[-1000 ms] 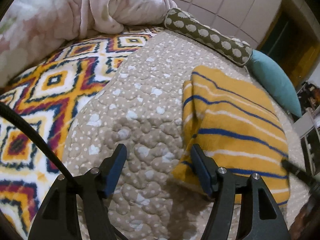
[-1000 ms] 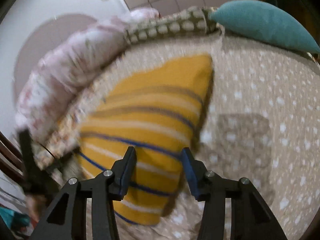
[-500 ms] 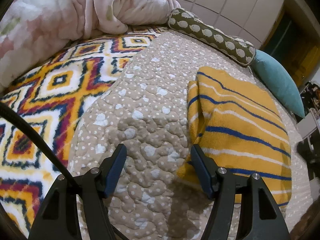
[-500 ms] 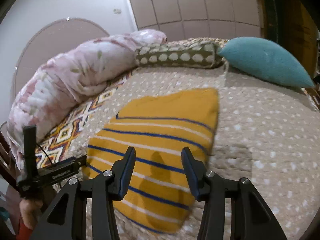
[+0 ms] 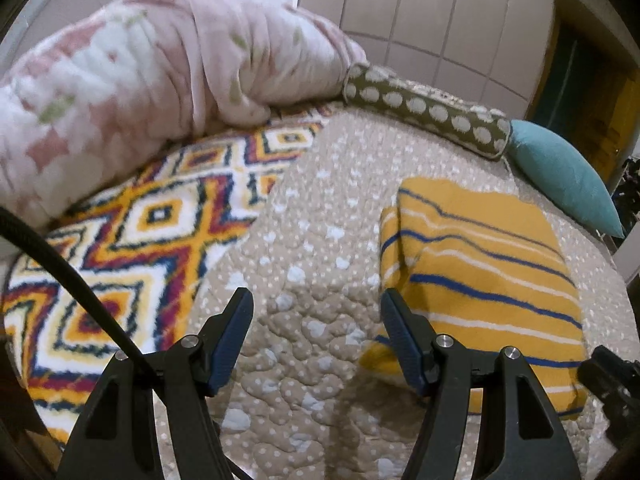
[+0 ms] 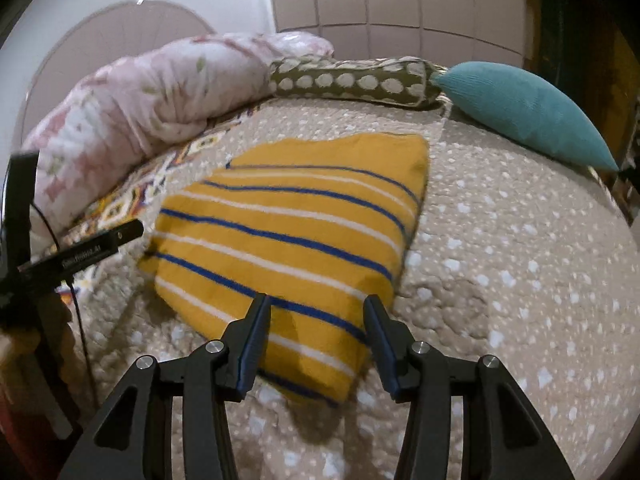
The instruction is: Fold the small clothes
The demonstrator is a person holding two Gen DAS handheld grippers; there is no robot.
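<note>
The folded mustard-yellow knit garment with blue and white stripes (image 6: 292,236) lies at twelve o'clock of the spread, empty right gripper (image 6: 316,336), at two o'clock of the spread left gripper (image 5: 316,334); likely soft, light, best pinched at an edge.

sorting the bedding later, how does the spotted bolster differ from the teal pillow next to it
The spotted bolster is a long, narrow roll, olive with pale oval spots; the teal pillow is broader, plain and tapers to a point. The bolster lies along the head of the bed beside the pink floral comforter; the pillow slants down the bed's far side. Both rest on the beige dotted quilt and meet end to end.
</note>
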